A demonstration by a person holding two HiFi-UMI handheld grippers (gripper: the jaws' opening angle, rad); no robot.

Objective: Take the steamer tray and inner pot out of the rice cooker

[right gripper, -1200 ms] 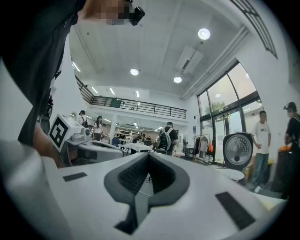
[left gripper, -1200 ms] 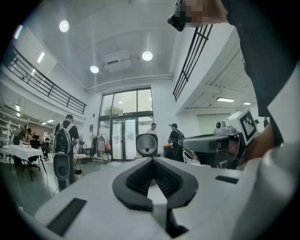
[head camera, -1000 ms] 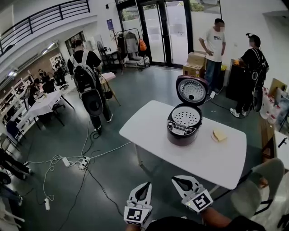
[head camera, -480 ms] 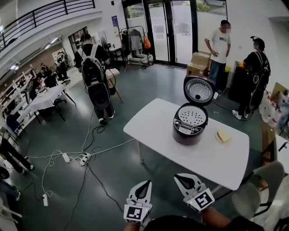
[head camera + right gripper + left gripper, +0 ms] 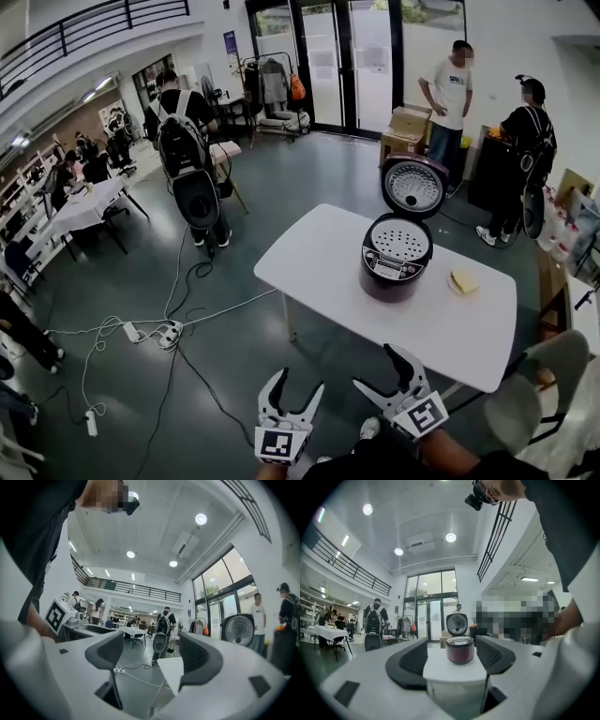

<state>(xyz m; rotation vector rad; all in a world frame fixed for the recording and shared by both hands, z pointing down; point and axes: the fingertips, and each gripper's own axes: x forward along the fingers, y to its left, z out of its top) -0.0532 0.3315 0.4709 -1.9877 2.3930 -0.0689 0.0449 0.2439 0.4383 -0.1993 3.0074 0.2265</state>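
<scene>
Steamer tray (image 5: 398, 240): it is sitting in the mouth of the rice cooker (image 5: 394, 274), with its holes facing up, not lifted.
Rice cooker: it is standing on the white table (image 5: 319, 258), at about 1 o'clock from both grippers and well apart from them. Its lid (image 5: 413, 186) is standing open at the cooker's 12 o'clock side.
Left gripper (image 5: 298, 382): its jaws are standing about half apart and have just been opening. Nothing is lying between them and they are touching nothing. In the left gripper view the cooker is showing far ahead through the gap.
Right gripper (image 5: 377, 367): it is hanging just at 3 o'clock of the left one. Its jaws are also about half apart, having just been opening, and are holding nothing. Floor and a table corner are showing through its gap.
Table edge: the near long edge is running between the grippers and the cooker. In the head view both grippers are showing below it.
Open room: bare table top is lying at 9 o'clock and 6 o'clock of the cooker. A yellow piece (image 5: 461, 281) is lying at 3 o'clock, near but apart.
Floor: cables (image 5: 155, 333) are lying at 10 o'clock of the left gripper. A grey chair (image 5: 530, 394) is standing at 3 o'clock of the right gripper.
People: a person with a backpack (image 5: 183, 155) is standing at 11 o'clock, well apart.
</scene>
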